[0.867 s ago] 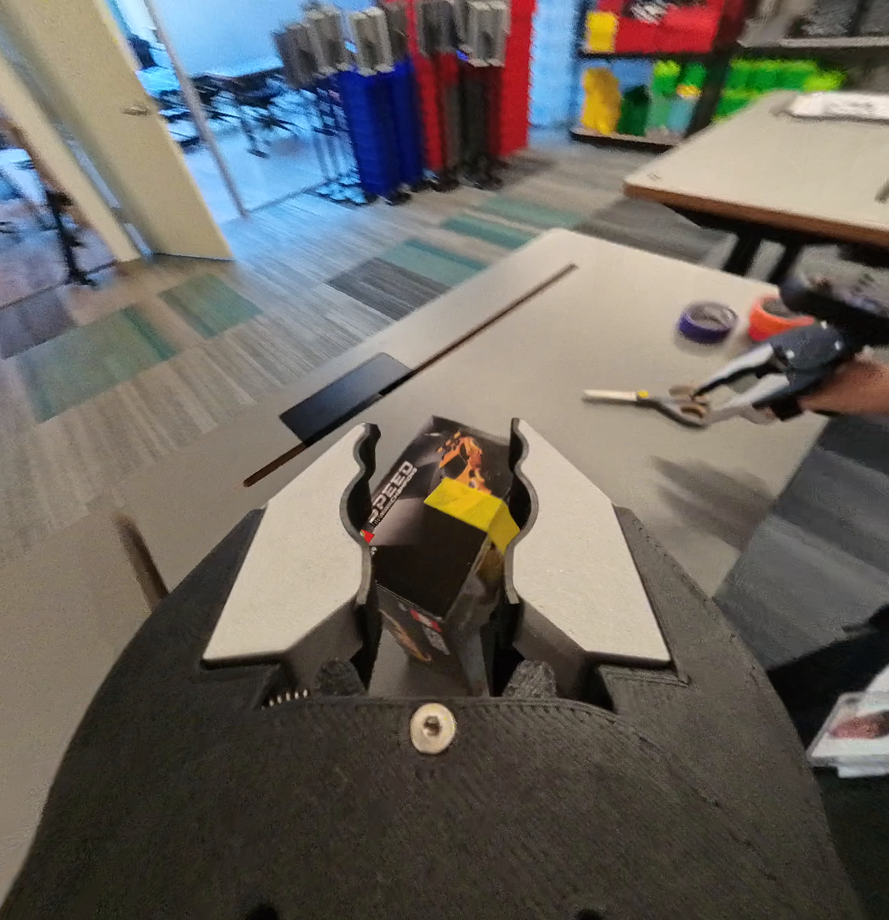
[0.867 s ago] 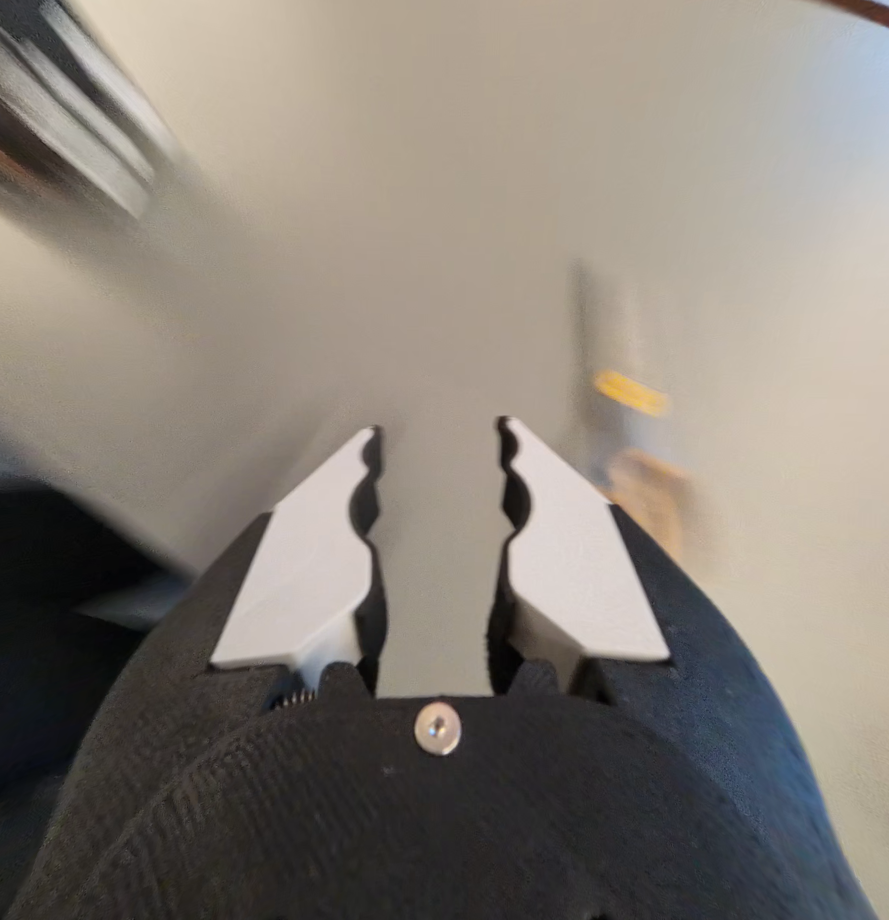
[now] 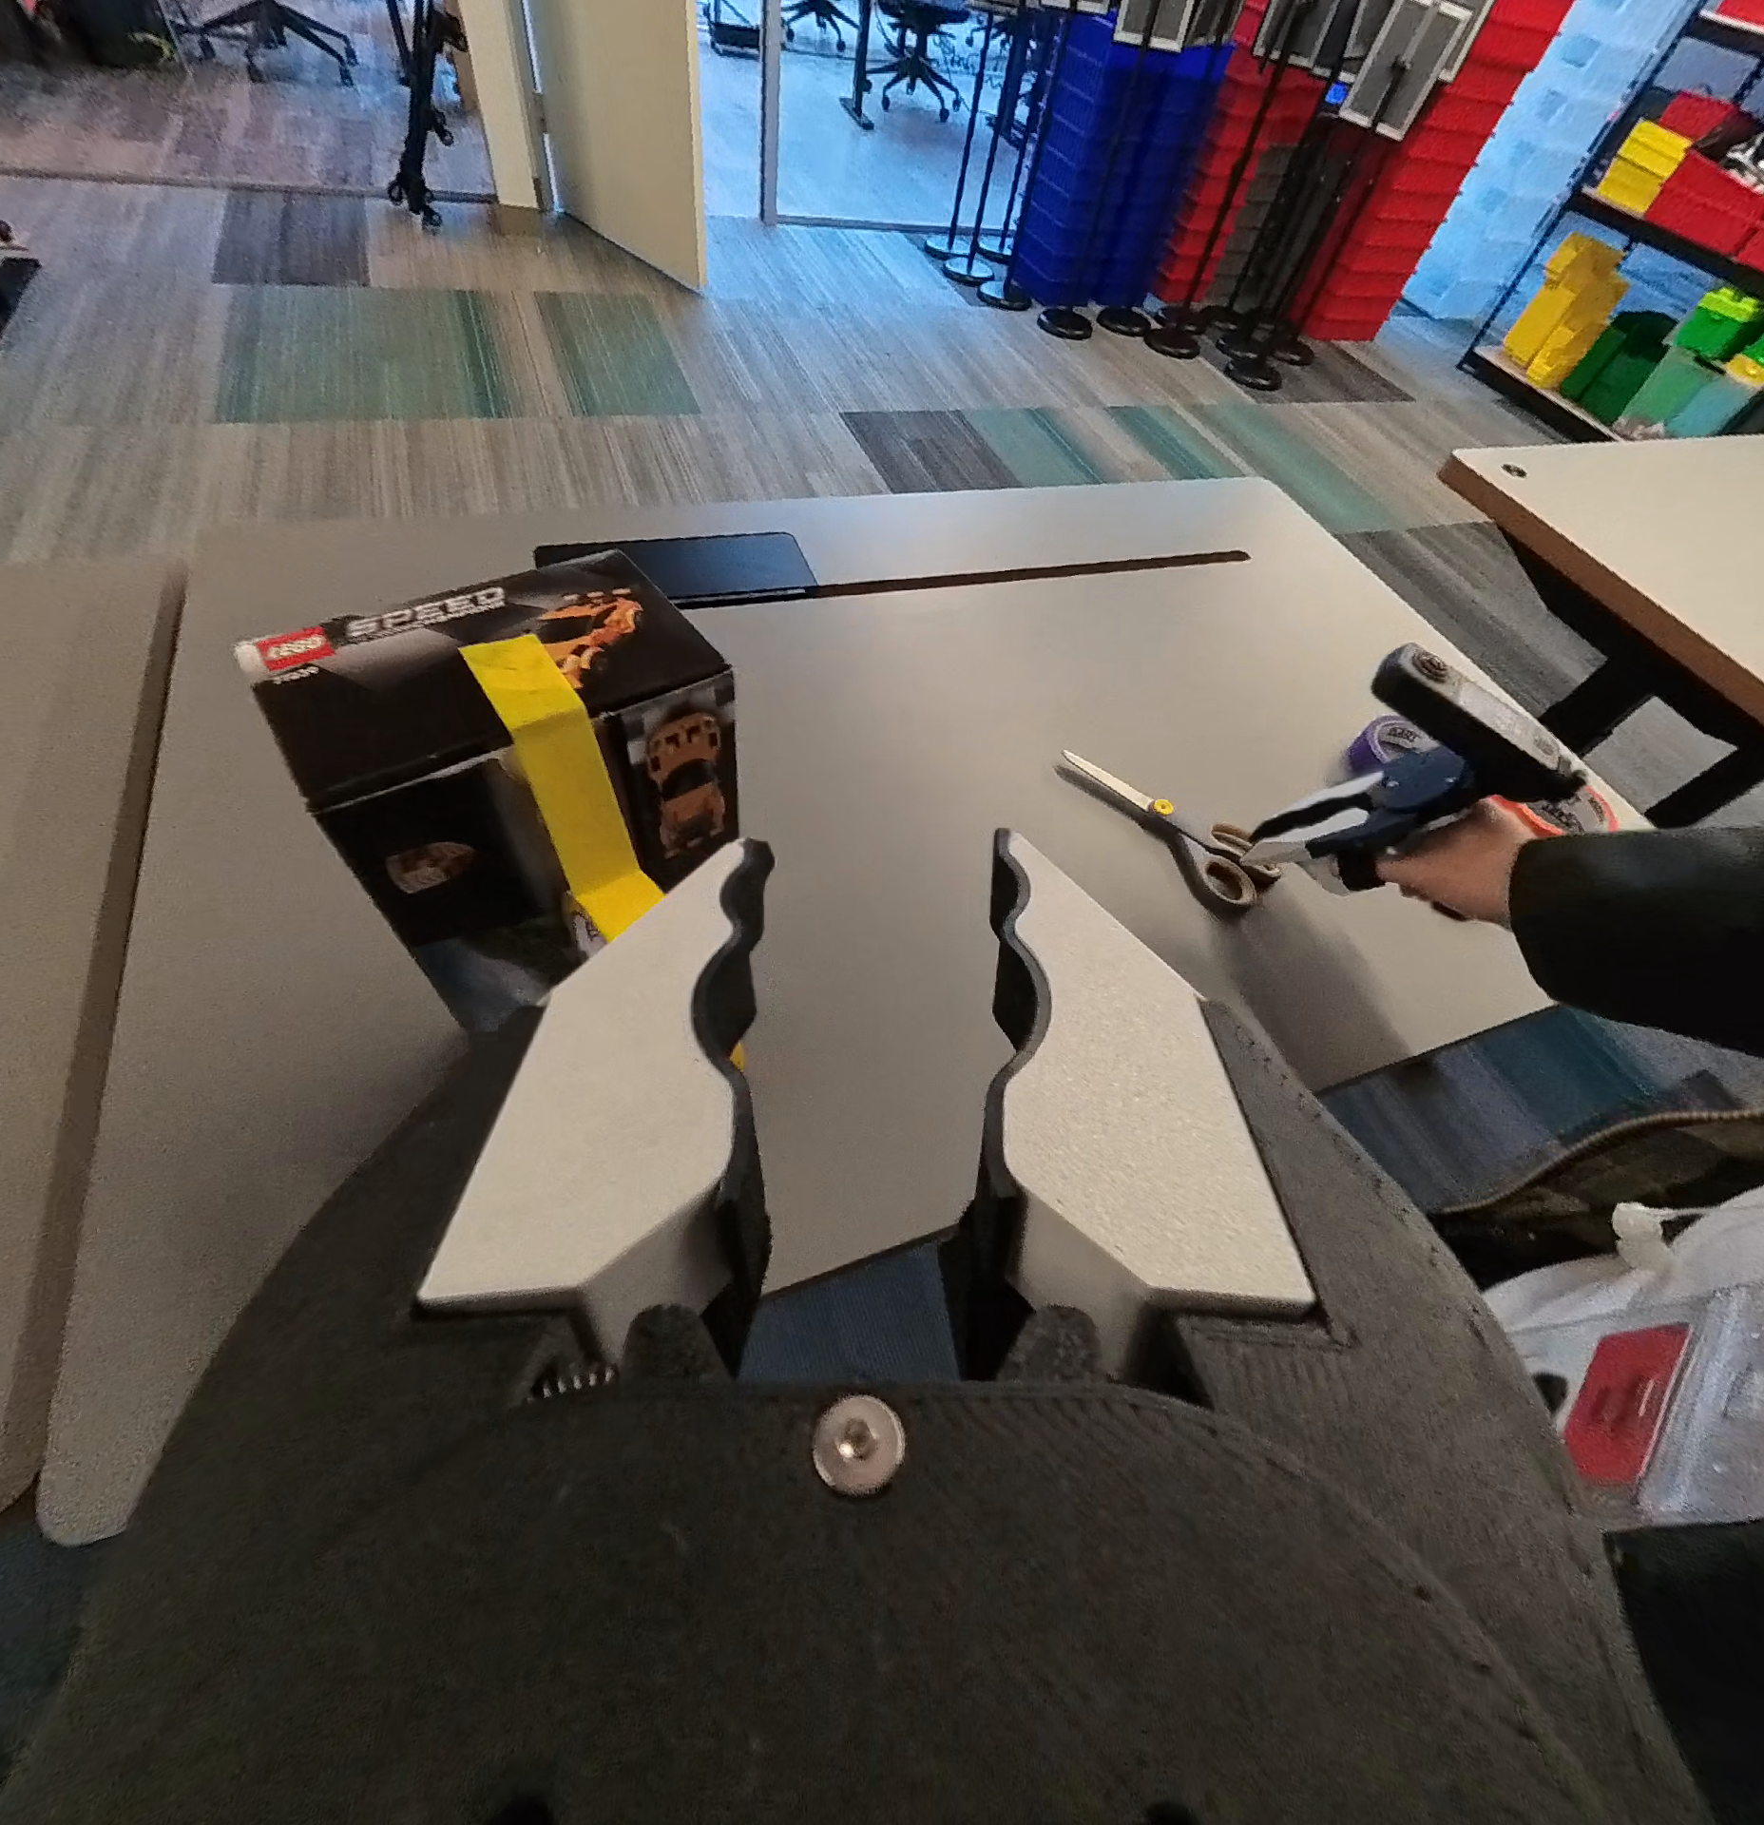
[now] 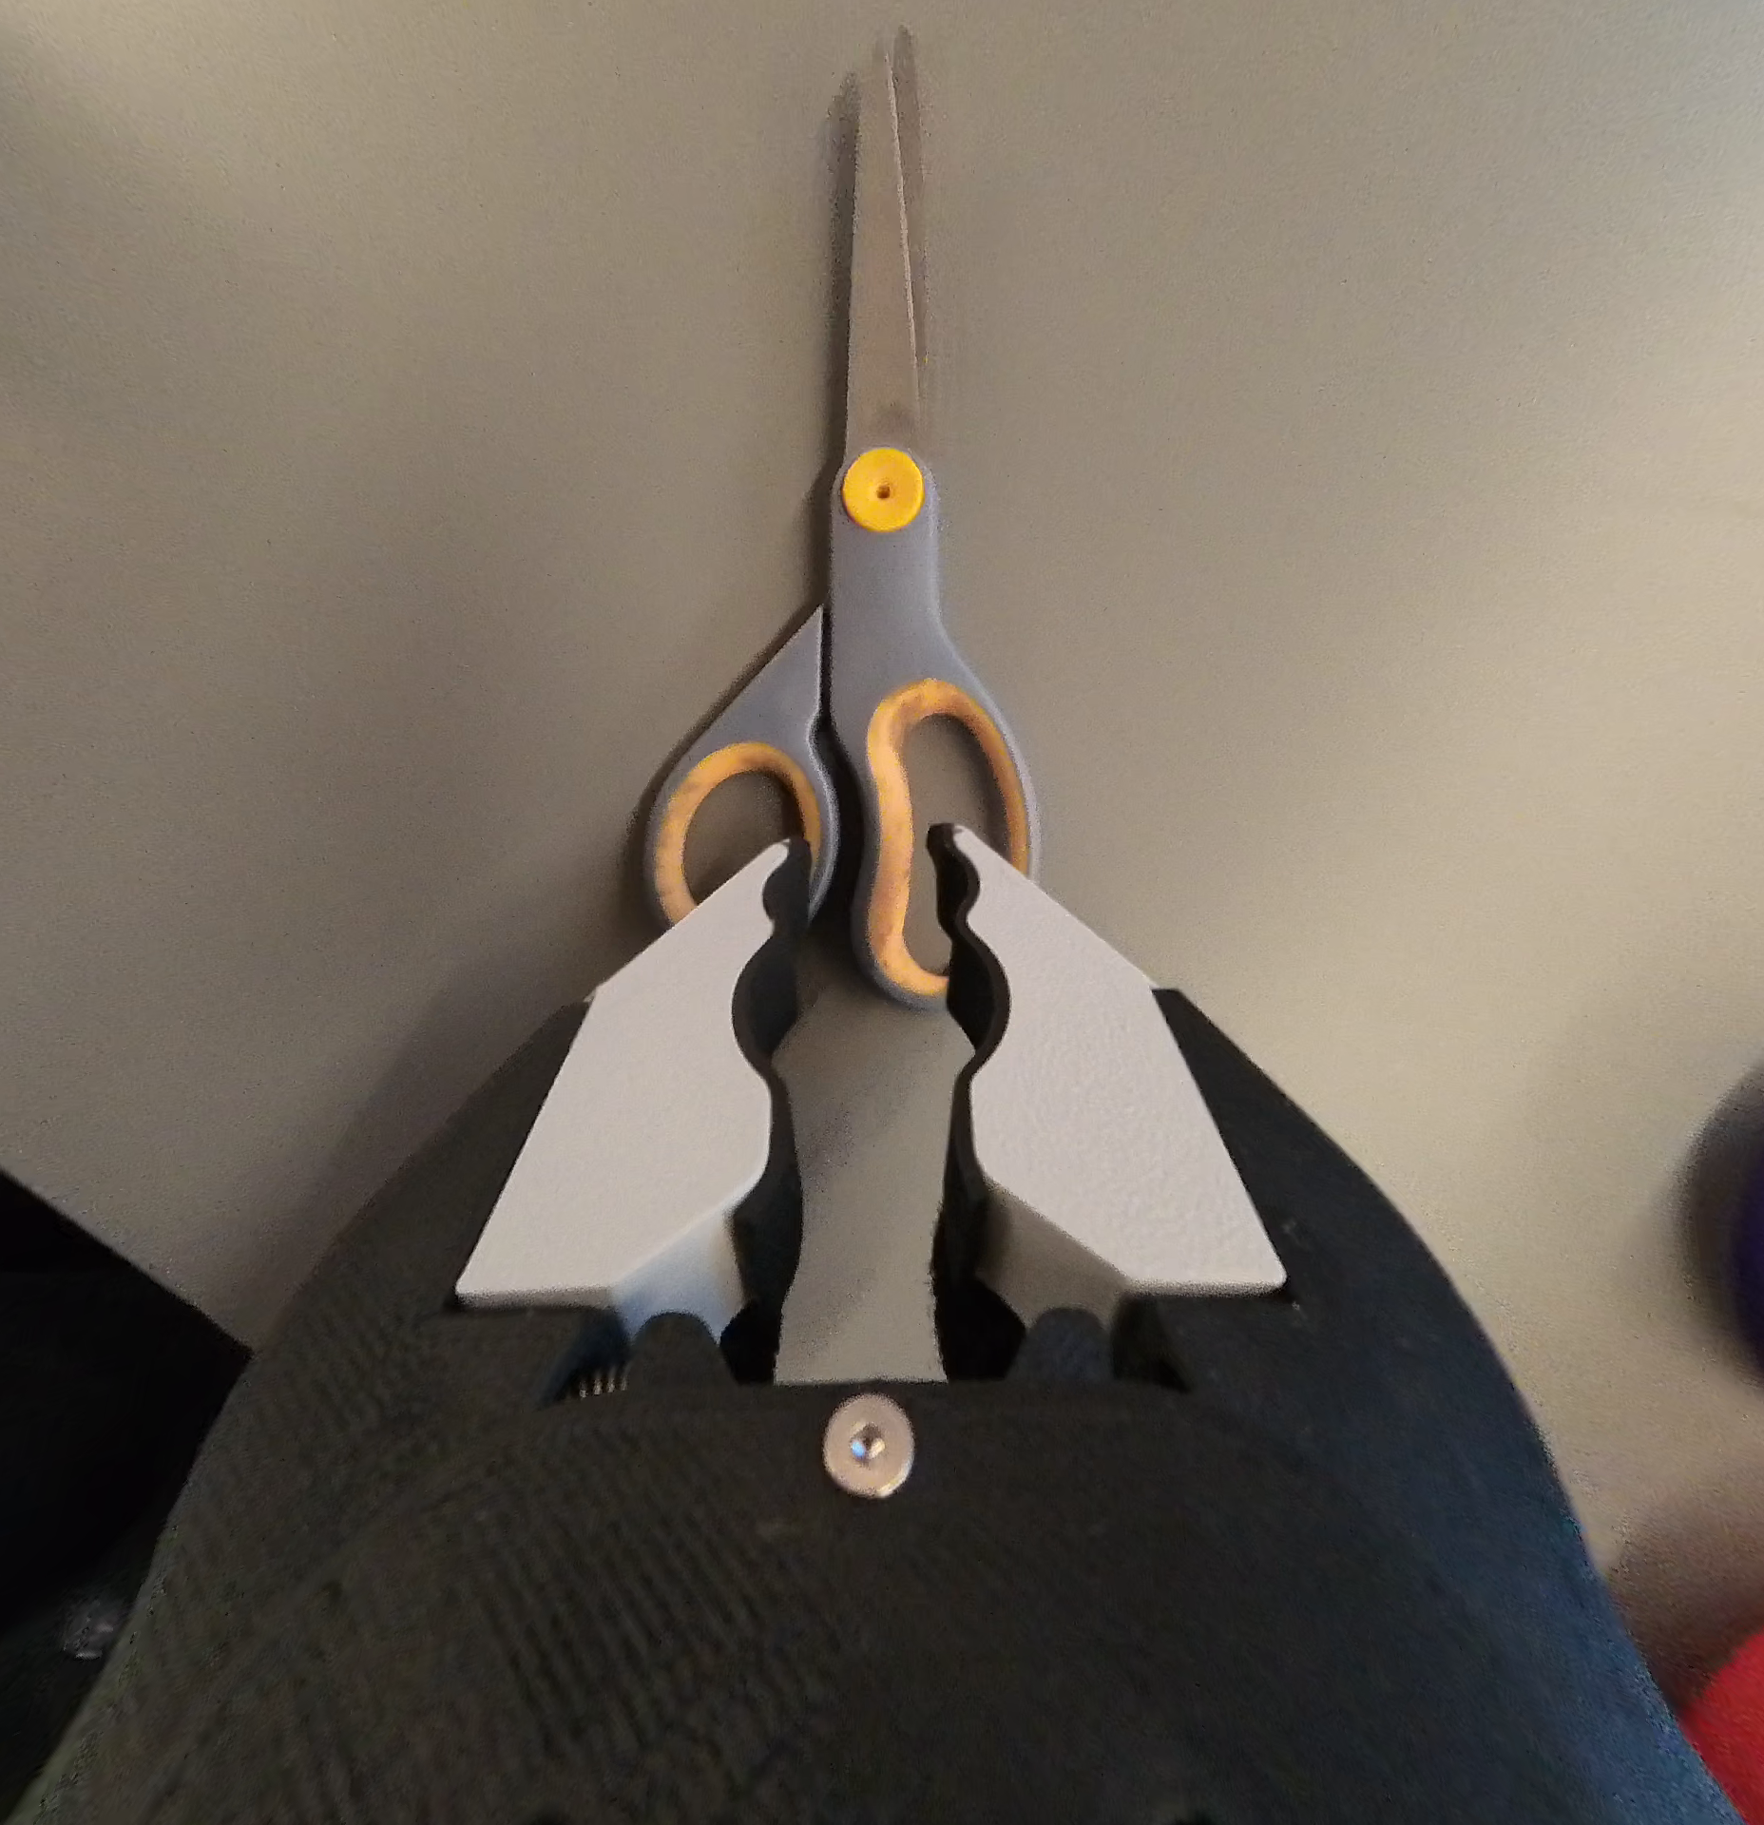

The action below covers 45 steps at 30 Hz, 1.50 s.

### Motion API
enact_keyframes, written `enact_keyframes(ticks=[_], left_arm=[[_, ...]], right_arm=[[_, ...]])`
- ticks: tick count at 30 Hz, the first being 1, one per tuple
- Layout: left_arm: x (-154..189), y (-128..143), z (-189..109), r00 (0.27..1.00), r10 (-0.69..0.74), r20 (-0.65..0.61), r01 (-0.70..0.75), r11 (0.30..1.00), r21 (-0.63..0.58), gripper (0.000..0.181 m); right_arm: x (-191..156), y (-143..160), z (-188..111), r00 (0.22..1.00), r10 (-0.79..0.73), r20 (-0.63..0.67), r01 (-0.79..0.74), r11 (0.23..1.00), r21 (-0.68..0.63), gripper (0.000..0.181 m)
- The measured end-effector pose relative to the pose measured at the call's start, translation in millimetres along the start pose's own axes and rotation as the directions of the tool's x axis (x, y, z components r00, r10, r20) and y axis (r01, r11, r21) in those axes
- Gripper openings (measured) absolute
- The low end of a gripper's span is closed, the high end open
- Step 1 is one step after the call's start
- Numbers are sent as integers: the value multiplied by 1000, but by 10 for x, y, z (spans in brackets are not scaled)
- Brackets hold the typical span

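A black toy-set box (image 3: 444,751) with a yellow tape strip (image 3: 562,780) over its top and front stands on the grey table (image 3: 957,711). It is just left of my left gripper (image 3: 873,859), which is open and empty. Grey scissors with yellowed handle loops (image 4: 883,593) lie shut on the table, blades pointing away. My right gripper (image 4: 868,844) is open, its fingertips (image 4: 967,869) over the two handle loops, straddling the bars between them. The left wrist view shows the scissors (image 3: 1155,830) with the right gripper (image 3: 1253,857) at their handles.
A purple tape roll (image 3: 1382,741) and an orange-red one (image 3: 1559,815) lie behind the right gripper; both blur at the right edge of the right wrist view (image 4: 1757,1225). A person's sleeve (image 3: 1648,928) reaches in. A second table (image 3: 1648,553) stands at the right. A plastic bag (image 3: 1648,1383) sits below. The gap from one gripper's tips to the other's is roughly 55 cm.
My left gripper has let go of the box and pulled back; the box now stands on the table. My right gripper has moved onto the scissors' handles and its jaws have narrowed.
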<state>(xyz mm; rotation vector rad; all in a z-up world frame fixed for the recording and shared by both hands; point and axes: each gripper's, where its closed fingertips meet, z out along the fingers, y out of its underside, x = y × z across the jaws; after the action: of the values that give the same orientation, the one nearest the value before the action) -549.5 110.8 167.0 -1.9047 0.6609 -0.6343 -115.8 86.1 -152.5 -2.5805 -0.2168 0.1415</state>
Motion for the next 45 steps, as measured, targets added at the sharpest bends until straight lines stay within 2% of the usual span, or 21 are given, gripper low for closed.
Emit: enact_keyframes(ticks=[2, 4, 6, 8, 11, 12, 14, 16, 17, 19, 21, 22, 25, 28, 30, 32, 35, 37, 40, 42, 45], left_arm=[[40, -10, 50, 1000, -2, -13, 2, 1000, -9, 44], [97, -51, 86, 1000, 3, -25, -3, 1000, -8, 44], [159, -71, 120, 999, 11, -32, -12, 1000, -11, 44], [221, -46, 164, 999, 16, -41, -17, 999, -29, 44], [334, 8, 237, 998, 7, -58, -10, 998, -57, 44], [389, 22, 262, 998, 1, -69, -6, 998, -62, 44], [495, 93, 332, 996, -18, -91, 10, 996, -84, 43], [604, 286, 438, 990, -70, -122, 52, 987, -151, 43], [644, 405, 494, 986, -110, -128, 85, 979, -186, 43], [769, 608, 592, 961, -221, -169, 181, 958, -224, 43], [827, 760, 665, 926, -327, -187, 282, 931, -234, 41], [819, 809, 692, 909, -374, -184, 332, 916, -223, 41], [749, 949, 749, 858, -486, -165, 453, 869, -201, 40], [822, 1053, 851, 806, -561, -187, 520, 823, -228, 42], [964, 962, 949, 720, -644, -259, 602, 765, -228, 46], [1120, 759, 1027, 610, -704, -363, 680, 701, -217, 49], [1217, 456, 1074, 486, -746, -456, 766, 615, -190, 54], [1276, 344, 1071, 442, -761, -475, 787, 583, -203, 50], [1409, 363, 1081, 436, -781, -447, 765, 584, -273, 30], [1426, 457, 1094, 458, -795, -398, 750, 586, -307, 17], [1319, 550, 1058, 461, -814, -354, 761, 568, -313, 14]], right_arm=[[-47, -24, 11, 999, 38, 32, -39, 999, 25, 25], [-98, -107, 1, 999, 9, 39, -12, 997, 70, 24], [-134, -86, 65, 999, -19, 45, 17, 999, 38, 28], [-85, -9, 167, 999, -35, 15, 35, 999, -26, 42], [-42, -25, 239, 999, -34, -15, 34, 999, -35, 38], [-68, -43, 250, 1000, -24, -2, 23, 999, -28, 27], [-127, -78, 267, 999, -8, 40, 9, 1000, -20, 25], [-294, -128, 250, 978, 112, 177, -108, 994, -31, 23], [-418, -177, 219, 941, 198, 274, -195, 980, -40, 23], [-719, -316, 102, 783, 376, 495, -387, 918, -85, 23], [-967, -477, -78, 595, 451, 666, -505, 854, -127, 23], [-1069, -521, -153, 538, 452, 712, -521, 842, -141, 23], [-1424, -632, -419, 472, 348, 810, -467, 878, -105, 23], [-1833, -816, -865, 405, 143, 903, -351, 936, 9, 23], [-2109, -947, -1219, 331, 13, 944, -288, 954, 87, 23], [-2347, -1060, -1534, 290, -112, 950, -224, 958, 181, 23], [-2590, -1178, -1819, 345, -325, 881, -81, 924, 373, 23], [-2676, -1224, -1883, 412, -453, 791, 44, 876, 480, 23], [-2775, -1247, -1903, 456, -601, 656, 212, 789, 576, 23], [-2835, -1233, -1883, 449, -680, 580, 314, 727, 610, 23], [-2929, -1238, -1808, 449, -717, 534, 390, 694, 605, 23]])
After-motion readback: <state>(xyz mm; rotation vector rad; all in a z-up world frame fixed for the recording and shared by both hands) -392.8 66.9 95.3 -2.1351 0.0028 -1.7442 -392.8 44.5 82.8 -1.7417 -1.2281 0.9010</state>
